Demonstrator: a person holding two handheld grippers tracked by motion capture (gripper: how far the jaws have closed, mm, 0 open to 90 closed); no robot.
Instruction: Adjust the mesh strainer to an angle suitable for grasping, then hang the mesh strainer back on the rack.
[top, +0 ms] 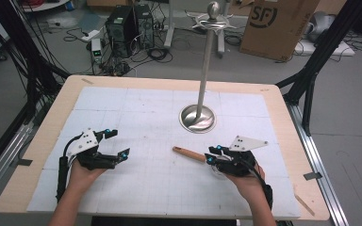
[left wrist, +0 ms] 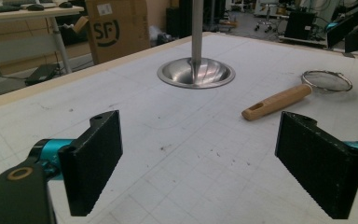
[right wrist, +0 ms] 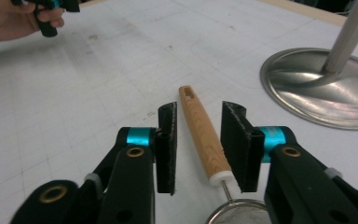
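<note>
A small wire strainer with a wooden handle (top: pixel 188 153) lies flat on the white mat, right of centre. My right gripper (top: pixel 210 155) stands open astride that handle (right wrist: pixel 204 135), one jaw on each side with a narrow gap to the wood. The mesh ring (right wrist: pixel 235 214) sits just below the jaws. My left gripper (top: pixel 118 143) is open wide at the left of the mat with nothing between its jaws. In the left gripper view the strainer (left wrist: pixel 276 101) lies ahead to the right, its ring (left wrist: pixel 326 80) beyond.
A tall metal stand with a round dished base (top: pixel 197 117) rises from the mat's middle back. The gridded white mat (top: pixel 146 188) covers a wooden table. On the floor behind are a cardboard box (top: pixel 278 23), computer towers (top: pixel 129 28) and cables.
</note>
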